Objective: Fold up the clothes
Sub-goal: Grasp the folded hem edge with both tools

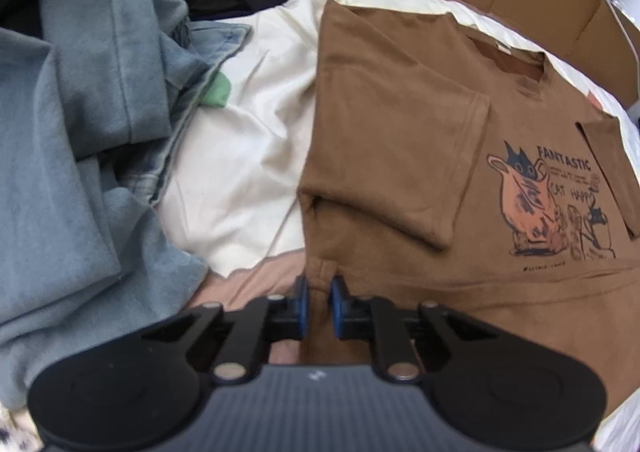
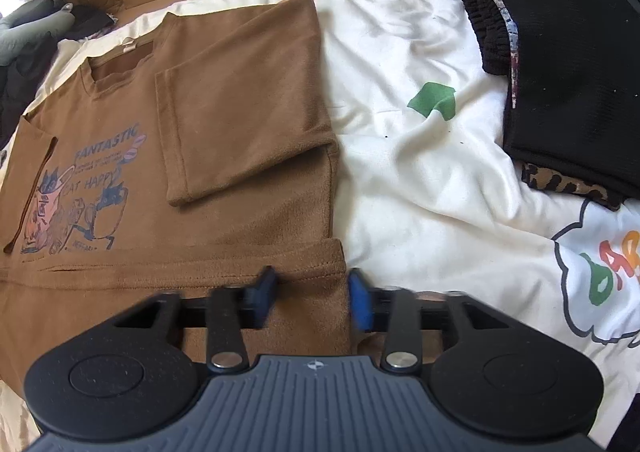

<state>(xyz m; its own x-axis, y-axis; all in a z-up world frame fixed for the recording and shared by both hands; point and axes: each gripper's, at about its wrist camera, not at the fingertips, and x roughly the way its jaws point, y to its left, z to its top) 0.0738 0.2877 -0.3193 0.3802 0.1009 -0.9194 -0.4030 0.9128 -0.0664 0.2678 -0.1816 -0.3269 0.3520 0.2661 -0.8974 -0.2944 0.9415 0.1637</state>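
We're looking at the brown T-shirt [image 1: 400,124] lying flat on the bed sheet [image 2: 420,172], sleeves folded in. Our left claw [image 1: 319,306] is pinching its hem, while our right claw [image 2: 312,300] is straddling the hem corner, pads not yet touching.

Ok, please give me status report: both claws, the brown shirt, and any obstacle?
Left claw pinching brown shirt hem. Right claw straddling the other hem corner, not clamped. Sleeves folded in. Blue clothes pile beside, nothing blocking.

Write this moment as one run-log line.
left gripper: shut on shirt hem | right gripper: open around hem corner | sleeves: folded in
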